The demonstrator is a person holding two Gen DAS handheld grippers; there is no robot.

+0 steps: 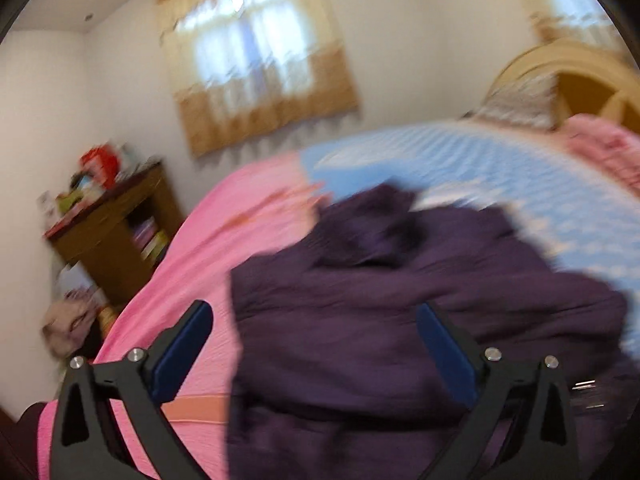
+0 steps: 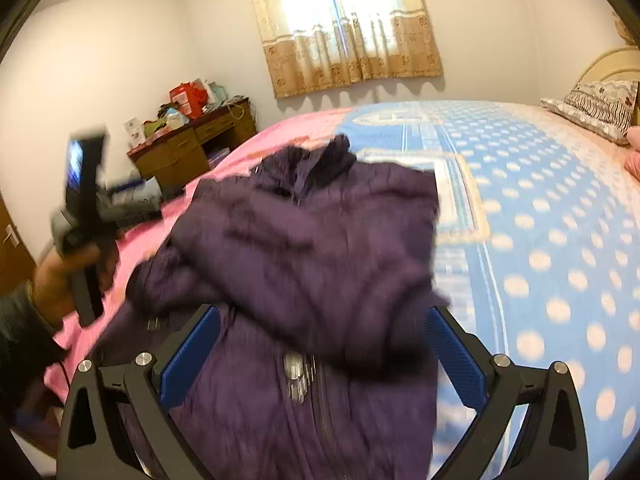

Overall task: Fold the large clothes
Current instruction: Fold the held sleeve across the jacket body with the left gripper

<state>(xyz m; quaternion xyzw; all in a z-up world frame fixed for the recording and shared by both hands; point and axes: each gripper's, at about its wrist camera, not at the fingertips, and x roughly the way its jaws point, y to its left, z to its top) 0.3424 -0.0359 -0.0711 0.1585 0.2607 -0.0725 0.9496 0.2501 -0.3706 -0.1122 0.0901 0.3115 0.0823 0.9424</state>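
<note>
A dark purple zip jacket (image 1: 400, 320) lies rumpled on the bed, one part folded over the rest; it also shows in the right wrist view (image 2: 304, 264) with its zipper running toward me. My left gripper (image 1: 316, 320) is open and empty, hovering over the jacket's left edge. My right gripper (image 2: 320, 324) is open and empty, over the jacket's lower part. The left gripper, held in a hand, shows blurred at the left of the right wrist view (image 2: 86, 220), away from the jacket.
The bed has a pink sheet (image 1: 208, 248) and a blue dotted cover (image 2: 560, 240). A pillow (image 2: 596, 108) and headboard (image 1: 592, 76) are at the far right. A cluttered wooden desk (image 2: 188, 148) stands by the wall under a curtained window (image 2: 344, 24).
</note>
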